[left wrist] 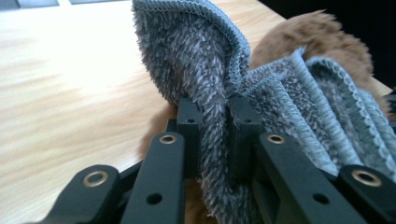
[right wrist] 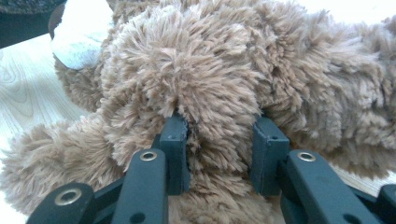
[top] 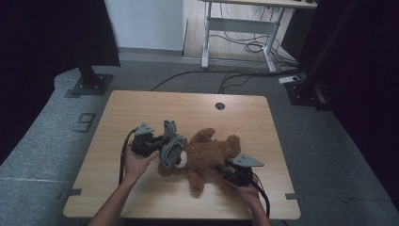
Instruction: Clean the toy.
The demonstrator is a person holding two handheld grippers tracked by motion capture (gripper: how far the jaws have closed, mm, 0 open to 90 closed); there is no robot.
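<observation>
Left gripper (left wrist: 212, 121): jaws pinch the grey cloth (left wrist: 205, 60); a thin fold could slip free.
Right gripper (right wrist: 219, 140): jaws clamp the bear (right wrist: 224, 79); tugging may drag it across the counter (top: 141, 108).

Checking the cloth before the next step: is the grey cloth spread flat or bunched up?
Bunched up. The grey cloth stands in folds, pinched in the left gripper, draped against the teddy bear.

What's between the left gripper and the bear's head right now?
Only the grey cloth: the left gripper pinches a fold of it, and the rest drapes over the bear. The high view and left gripper view show this.
</observation>
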